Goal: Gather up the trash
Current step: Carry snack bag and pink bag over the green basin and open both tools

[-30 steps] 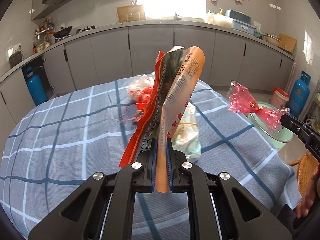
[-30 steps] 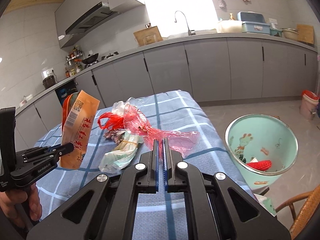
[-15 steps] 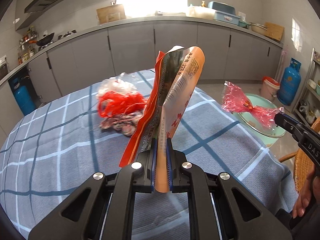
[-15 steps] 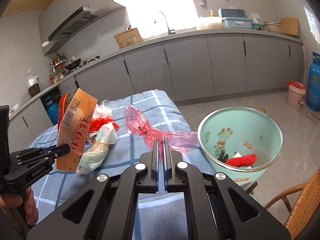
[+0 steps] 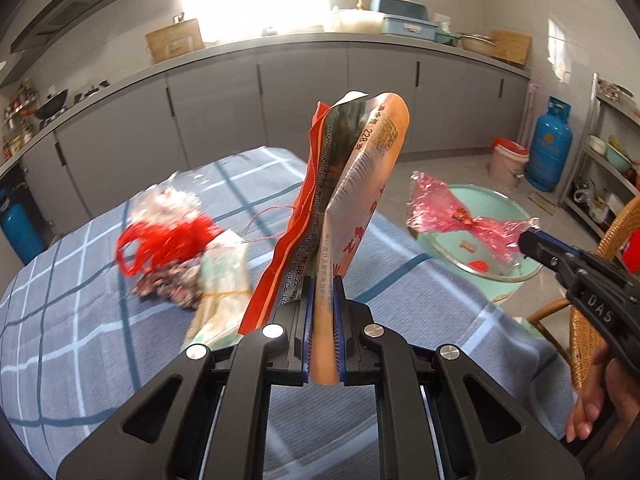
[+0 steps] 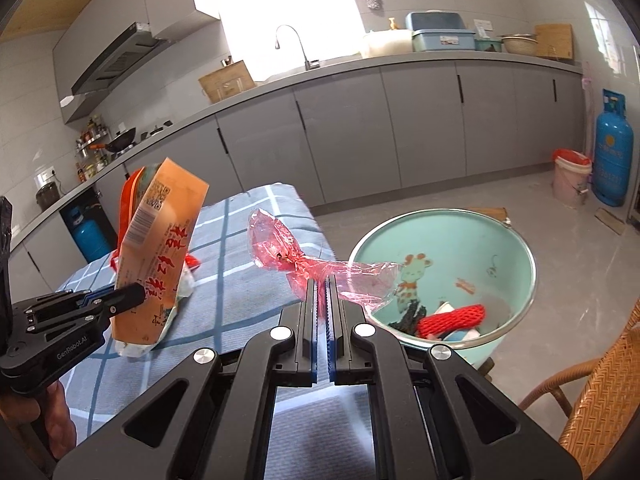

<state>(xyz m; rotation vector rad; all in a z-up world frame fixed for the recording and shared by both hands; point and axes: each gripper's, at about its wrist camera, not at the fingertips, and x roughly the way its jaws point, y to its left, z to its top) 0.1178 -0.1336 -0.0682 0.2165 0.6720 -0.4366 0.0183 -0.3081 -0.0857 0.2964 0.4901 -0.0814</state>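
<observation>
Left gripper (image 5: pixel 322 312): clamped the orange snack bag (image 5: pixel 360 184).
Right gripper (image 6: pixel 323 296): pinched the pink wrapper (image 6: pixel 288 256) beside the bin (image 6: pixel 516 236).

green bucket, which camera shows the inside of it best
The right wrist view: the green bucket sits open toward the camera, showing red netting and scraps at its bottom. In the left wrist view, the pink wrapper and right gripper hide much of it.

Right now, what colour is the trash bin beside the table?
Mint green trash bin, seen best in the right wrist view.
</observation>
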